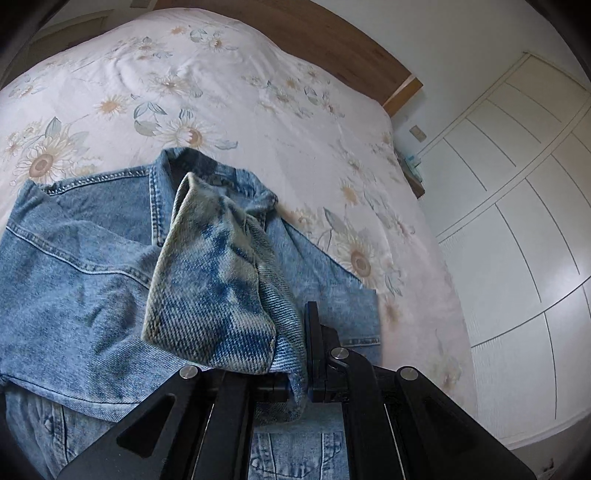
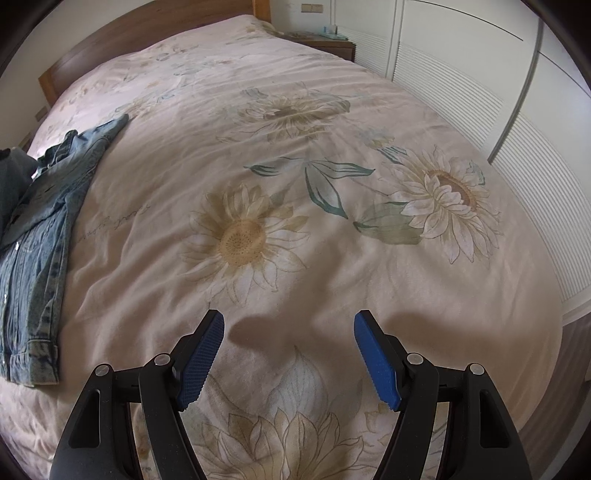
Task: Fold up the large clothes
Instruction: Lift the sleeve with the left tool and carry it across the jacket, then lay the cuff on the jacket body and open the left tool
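Note:
A light blue denim jacket (image 1: 81,280) lies on the flowered bedspread (image 1: 258,110). My left gripper (image 1: 295,373) is shut on the jacket's sleeve cuff (image 1: 210,291), which hangs folded over the jaws, held above the jacket's body. In the right wrist view the jacket (image 2: 40,229) lies at the far left of the bed. My right gripper (image 2: 290,354) is open and empty, with blue pads (image 2: 201,358), hovering over the bedspread (image 2: 295,184) well to the right of the jacket.
A wooden headboard (image 1: 332,33) runs along the far side of the bed. White wardrobe doors (image 2: 480,103) stand along the bed's right side. A bedside table (image 2: 328,42) with small items sits by the headboard corner.

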Demonstrator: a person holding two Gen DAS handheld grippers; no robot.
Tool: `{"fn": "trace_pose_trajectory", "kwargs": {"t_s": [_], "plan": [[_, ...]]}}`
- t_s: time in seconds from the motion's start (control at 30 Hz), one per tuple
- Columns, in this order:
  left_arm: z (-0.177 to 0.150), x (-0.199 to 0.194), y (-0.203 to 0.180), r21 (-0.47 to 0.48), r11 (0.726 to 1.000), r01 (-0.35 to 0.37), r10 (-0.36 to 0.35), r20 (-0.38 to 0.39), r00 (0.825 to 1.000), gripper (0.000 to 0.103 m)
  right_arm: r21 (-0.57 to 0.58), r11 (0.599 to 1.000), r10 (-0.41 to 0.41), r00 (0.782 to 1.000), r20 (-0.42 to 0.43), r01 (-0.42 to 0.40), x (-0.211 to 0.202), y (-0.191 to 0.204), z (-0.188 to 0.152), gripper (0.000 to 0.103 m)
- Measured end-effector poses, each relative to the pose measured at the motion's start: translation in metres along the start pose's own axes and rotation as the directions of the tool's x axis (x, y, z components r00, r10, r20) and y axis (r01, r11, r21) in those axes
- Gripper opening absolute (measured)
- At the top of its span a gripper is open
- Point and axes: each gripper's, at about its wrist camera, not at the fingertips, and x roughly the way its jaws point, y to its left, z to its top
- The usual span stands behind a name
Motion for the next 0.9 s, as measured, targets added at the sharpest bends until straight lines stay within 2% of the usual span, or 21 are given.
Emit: {"fn": "trace_pose_trajectory", "kwargs": {"t_s": [0.2, 0.43, 0.63, 0.7, 0.9], "plan": [[-0.032, 0.038, -0.01, 0.087, 0.992, -0.088, 0.096, -0.093, 0.991, 0.003, -0.006, 1.0, 0.001, 1.0, -0.008, -0.001, 0.005, 0.002, 0.0, 0.075], [-0.06, 0.07, -0.022, 0.203, 0.967, -0.154, 0.186, -0.15, 0.971, 0.004, -0.007, 1.0, -0.005, 1.0, -0.012, 0.005, 0.007, 0.001, 0.001, 0.075], [-0.071, 0.089, -0.035, 0.279, 0.939, -0.199, 0.251, -0.164, 0.954, 0.02, -0.013, 1.0, -0.005, 1.0, -0.014, 0.005, 0.009, 0.004, 0.002, 0.075], [-0.075, 0.092, -0.04, 0.303, 0.931, -0.205, 0.262, -0.16, 0.952, 0.035, -0.011, 1.0, -0.005, 1.0, -0.015, 0.005, 0.009, 0.004, 0.002, 0.075], [-0.081, 0.088, -0.055, 0.344, 0.922, -0.18, 0.244, -0.152, 0.958, 0.042, -0.011, 1.0, -0.016, 1.0, -0.008, 0.016, 0.004, 0.005, 0.003, 0.075]]}}
